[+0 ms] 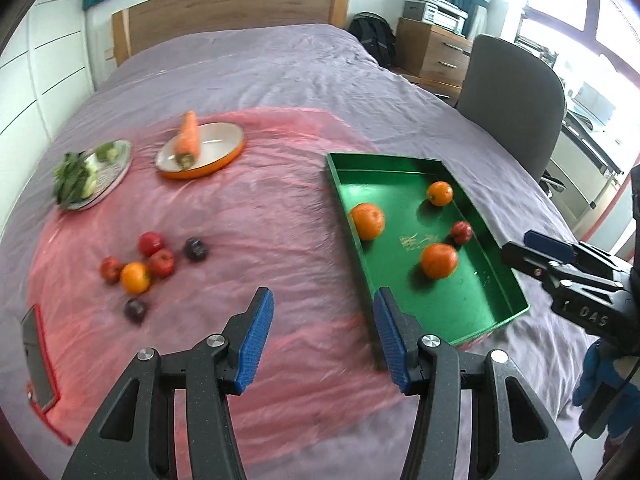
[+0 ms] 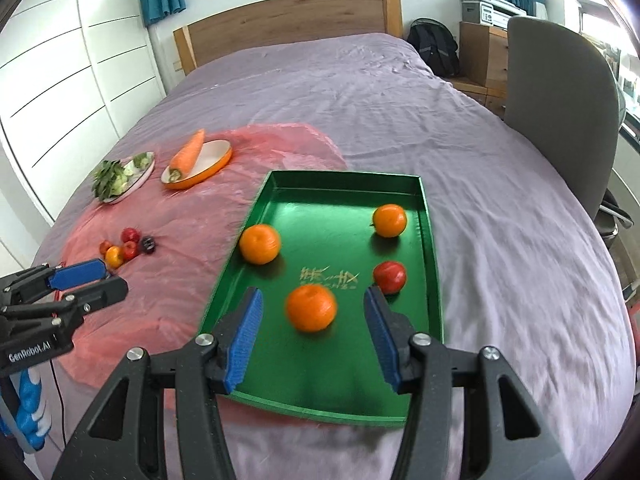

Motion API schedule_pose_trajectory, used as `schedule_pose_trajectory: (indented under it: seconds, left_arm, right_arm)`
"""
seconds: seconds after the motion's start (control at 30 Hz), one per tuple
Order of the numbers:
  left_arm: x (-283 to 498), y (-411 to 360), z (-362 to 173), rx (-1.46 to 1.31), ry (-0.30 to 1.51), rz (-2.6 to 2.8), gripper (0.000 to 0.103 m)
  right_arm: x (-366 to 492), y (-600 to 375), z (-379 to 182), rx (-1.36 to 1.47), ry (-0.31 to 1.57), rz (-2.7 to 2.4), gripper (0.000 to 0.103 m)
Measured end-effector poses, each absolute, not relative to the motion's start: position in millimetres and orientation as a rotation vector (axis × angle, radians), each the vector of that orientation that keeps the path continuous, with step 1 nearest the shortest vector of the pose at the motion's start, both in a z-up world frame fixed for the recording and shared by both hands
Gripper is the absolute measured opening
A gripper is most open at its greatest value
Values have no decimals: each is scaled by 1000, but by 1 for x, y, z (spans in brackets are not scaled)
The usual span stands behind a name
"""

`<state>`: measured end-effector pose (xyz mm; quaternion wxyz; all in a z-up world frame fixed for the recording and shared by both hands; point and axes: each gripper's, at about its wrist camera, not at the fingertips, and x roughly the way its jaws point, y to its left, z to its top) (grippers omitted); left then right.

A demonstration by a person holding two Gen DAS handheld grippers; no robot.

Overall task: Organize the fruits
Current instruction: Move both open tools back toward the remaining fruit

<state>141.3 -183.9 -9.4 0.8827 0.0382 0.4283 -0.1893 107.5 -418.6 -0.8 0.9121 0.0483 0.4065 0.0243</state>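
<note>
Both sets of jaws spread, empty. Left gripper [image 1: 324,334] hangs over pink sheet [image 1: 248,220]; right gripper [image 2: 314,334] above green tray [image 2: 430,248] with four fruits. Loose fruit pile [image 1: 148,264] remains: approach the outermost piece from above, pinch gently.

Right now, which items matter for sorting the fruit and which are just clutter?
Job:
green tray, holding three oranges and a red apple
loose fruit pile on the pink sheet
left gripper and right gripper, both open and empty

Lying about:
carrot on orange plate
greens
chair
backpack
</note>
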Motion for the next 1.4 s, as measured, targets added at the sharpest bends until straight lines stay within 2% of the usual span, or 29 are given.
schedule_pose_trajectory:
  seconds: [0.4,0.77,1.4]
  left_arm:
    - [109,-94,-9,32,882,-265,47]
    - [107,-32,-30,-7,894,-165,46]
    - [180,-3,-83,-47,962,-167,46]
  right_arm:
    - [78,-362,14,72,816,150,99]
    - [89,-292,-2,28,855,295,99]
    - [175,-182,-58,-52,921,543,98]
